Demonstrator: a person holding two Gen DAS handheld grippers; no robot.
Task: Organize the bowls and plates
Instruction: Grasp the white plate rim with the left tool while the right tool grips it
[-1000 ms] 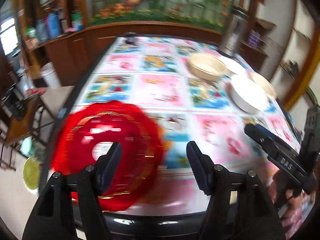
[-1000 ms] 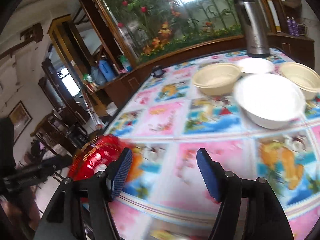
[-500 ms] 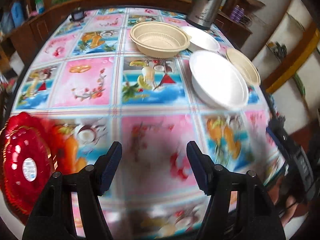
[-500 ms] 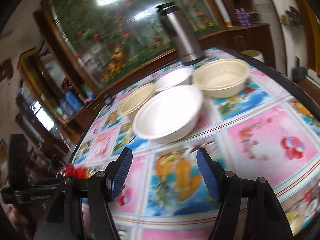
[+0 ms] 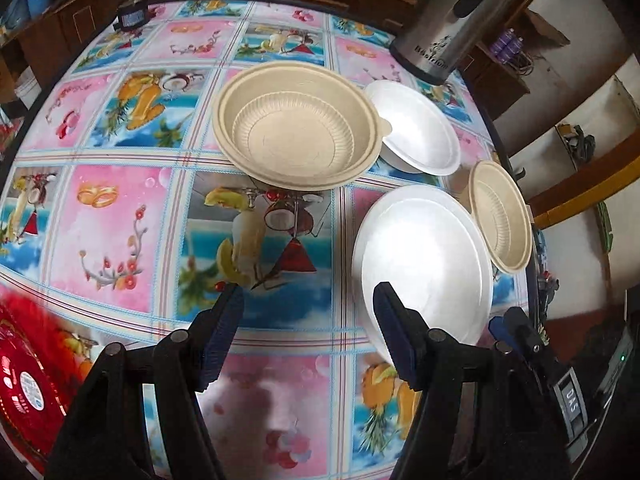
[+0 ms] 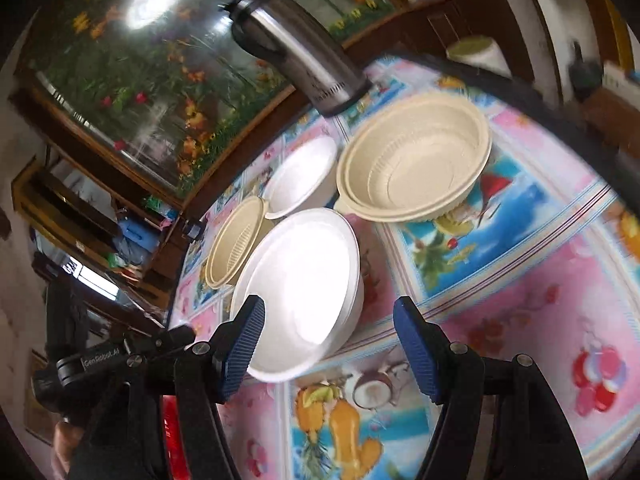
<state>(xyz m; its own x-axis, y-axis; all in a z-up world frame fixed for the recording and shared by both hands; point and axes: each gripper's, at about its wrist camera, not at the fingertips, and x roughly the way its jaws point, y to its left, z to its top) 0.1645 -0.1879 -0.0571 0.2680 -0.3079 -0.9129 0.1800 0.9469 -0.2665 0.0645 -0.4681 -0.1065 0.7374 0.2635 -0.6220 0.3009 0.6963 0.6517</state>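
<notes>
Four bowls stand on the picture tablecloth. A wide beige bowl [image 5: 296,124] sits mid-table, with a white bowl [image 5: 416,128] behind it to the right. A larger white bowl [image 5: 420,256] lies just ahead and right of my left gripper [image 5: 308,320], which is open and empty. A second beige bowl [image 5: 502,216] stands at the right edge. A red plate [image 5: 24,368] lies at the lower left. My right gripper [image 6: 328,340] is open above the near rim of the large white bowl [image 6: 304,280], touching nothing. Beyond are the beige bowls [image 6: 416,168] [image 6: 236,248].
A steel thermos jug [image 5: 452,28] stands at the table's far right corner, behind the bowls. A small dark box [image 5: 130,16] sits at the far left corner. The table edge [image 5: 528,280] runs close past the right-hand bowls. Wooden cabinets and shelves surround the table.
Both grippers have swung away from the red plate toward the bowls, which now look much nearer. The right view has rolled. Both pairs of jaws kept the same gap.
</notes>
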